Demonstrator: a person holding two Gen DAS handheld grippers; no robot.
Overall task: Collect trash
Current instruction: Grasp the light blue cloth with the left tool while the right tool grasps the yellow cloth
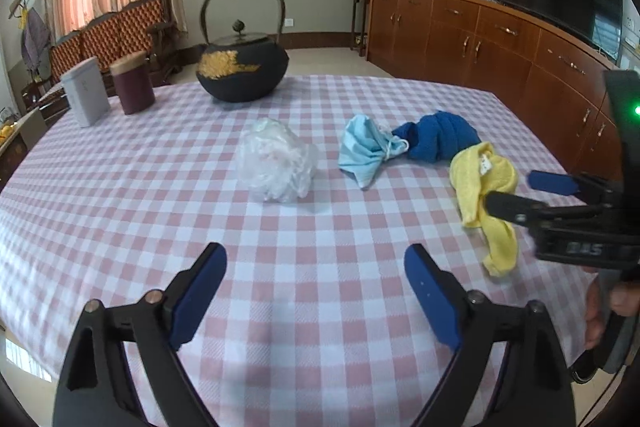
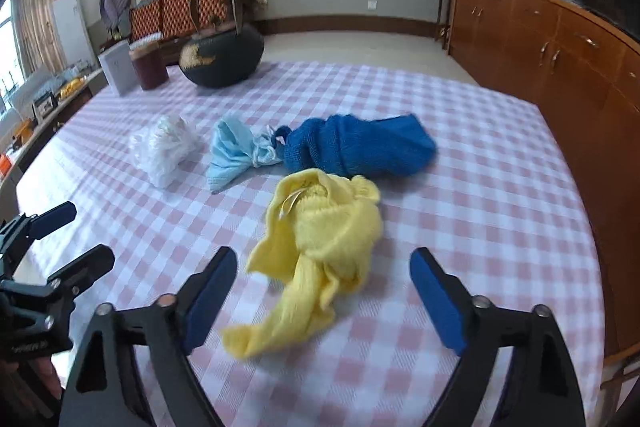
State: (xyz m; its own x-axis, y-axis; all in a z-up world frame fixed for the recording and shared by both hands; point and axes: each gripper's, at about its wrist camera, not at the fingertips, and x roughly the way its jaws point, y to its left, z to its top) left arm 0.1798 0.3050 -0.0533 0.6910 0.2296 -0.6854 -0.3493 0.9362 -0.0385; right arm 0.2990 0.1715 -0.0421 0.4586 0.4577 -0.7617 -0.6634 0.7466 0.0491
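Two wide-open, empty grippers [image 1: 316, 267] [image 2: 324, 271] over checked tablecloth [image 1: 160, 187]; wooden sideboard [image 1: 480, 39] beyond.

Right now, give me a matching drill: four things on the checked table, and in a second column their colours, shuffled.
Things:
1. crumpled plastic bag
2. face mask
3. rolled cloth
4. cloth nearest the right gripper

Colours:
A. yellow
B. clear white
C. dark blue
D. light blue

Pairs: 1-B, 2-D, 3-C, 4-A
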